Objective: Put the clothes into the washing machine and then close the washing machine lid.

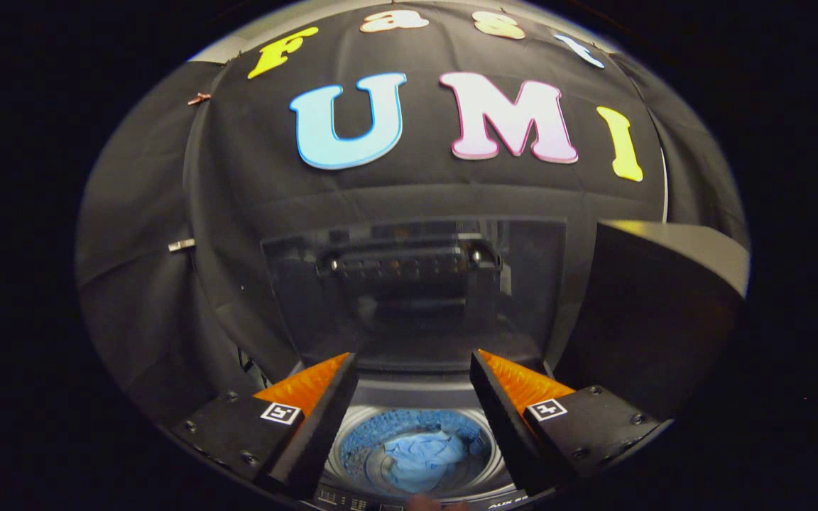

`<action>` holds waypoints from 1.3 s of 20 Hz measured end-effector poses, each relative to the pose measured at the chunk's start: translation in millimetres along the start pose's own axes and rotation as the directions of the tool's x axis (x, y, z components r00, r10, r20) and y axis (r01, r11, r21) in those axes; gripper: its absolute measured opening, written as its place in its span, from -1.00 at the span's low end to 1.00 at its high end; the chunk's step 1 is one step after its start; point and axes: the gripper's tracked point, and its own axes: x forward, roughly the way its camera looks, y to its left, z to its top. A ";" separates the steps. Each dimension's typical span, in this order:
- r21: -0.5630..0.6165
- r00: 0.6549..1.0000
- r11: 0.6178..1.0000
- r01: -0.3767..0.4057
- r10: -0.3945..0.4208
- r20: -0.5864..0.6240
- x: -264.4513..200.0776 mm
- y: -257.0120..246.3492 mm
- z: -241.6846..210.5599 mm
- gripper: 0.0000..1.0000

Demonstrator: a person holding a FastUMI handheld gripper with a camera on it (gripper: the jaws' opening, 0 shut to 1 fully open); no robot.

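Gripper view: my tongs [412, 376] hang spread and empty above the washing machine [416, 490]. Blue clothes [423, 458] lie in the drum below, between the fingers. Its lid [416, 291] stands upright just beyond them, hinge running left to right.

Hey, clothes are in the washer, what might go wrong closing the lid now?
The lid stands upright just beyond the open tongs, which hold nothing; a push on its smooth glass may slip. The blue cloth lies low in the drum, so snagging seems unlikely. The dark box beside the lid could crowd the swing.
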 end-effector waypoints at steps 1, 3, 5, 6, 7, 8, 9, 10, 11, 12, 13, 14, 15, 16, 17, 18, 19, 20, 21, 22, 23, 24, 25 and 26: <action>-0.005 1.000 1.000 -0.006 0.007 0.021 1.0 1.7 12.2 0.99; -0.026 0.999 0.999 -0.023 0.024 0.046 4.9 4.1 31.4 0.99; -0.032 0.996 0.999 -0.016 0.019 0.085 11.3 3.1 53.8 0.99; -0.025 0.993 1.000 -0.016 0.019 0.113 14.8 3.8 67.4 0.99; -0.017 0.991 1.000 -0.023 0.025 0.131 18.1 6.2 77.9 0.99; -0.010 0.990 1.000 -0.028 0.030 0.141 21.2 7.2 86.7 0.98; 0.000 0.989 1.000 -0.027 0.027 0.146 24.9 8.0 93.3 0.98; 0.014 0.989 0.999 -0.029 0.027 0.148 29.3 8.3 100.5 0.99; 0.026 0.989 0.999 -0.031 0.027 0.145 35.4 9.9 105.8 0.98; 0.029 0.991 0.999 -0.034 0.030 0.131 41.6 11.4 109.9 0.98; 0.032 0.992 0.999 -0.040 0.036 0.123 46.7 12.2 113.3 0.98; 0.046 0.991 0.998 -0.041 0.035 0.132 51.4 11.7 118.8 0.98; 0.053 0.990 0.997 -0.047 0.039 0.137 56.4 10.1 121.5 0.99; 0.058 0.990 0.998 -0.040 0.031 0.138 63.1 7.4 123.3 0.98; 0.063 0.992 0.997 -0.034 0.026 0.127 71.6 5.8 123.3 0.98; 0.059 0.993 0.998 -0.036 0.029 0.111 80.1 7.6 122.6 0.98; 0.047 0.994 0.998 -0.034 0.029 0.102 86.9 10.0 125.1 0.99; 0.025 0.994 0.999 -0.031 0.028 0.106 95.6 11.1 129.3 0.99; -0.001 0.994 1.000 -0.031 0.031 0.100 104.3 12.2 131.8 0.99; -0.018 0.996 1.000 -0.023 0.025 0.091 111.2 11.0 132.3 0.98; -0.020 0.996 0.999 -0.027 0.029 0.082 118.0 11.3 130.6 0.99; -0.012 0.997 0.999 -0.036 0.037 0.063 123.5 12.6 124.0 0.99; 0.004 0.998 0.999 -0.042 0.042 0.037 129.4 12.7 114.8 0.99; 0.017 0.999 0.999 -0.050 0.050 0.008 134.3 13.2 104.2 0.99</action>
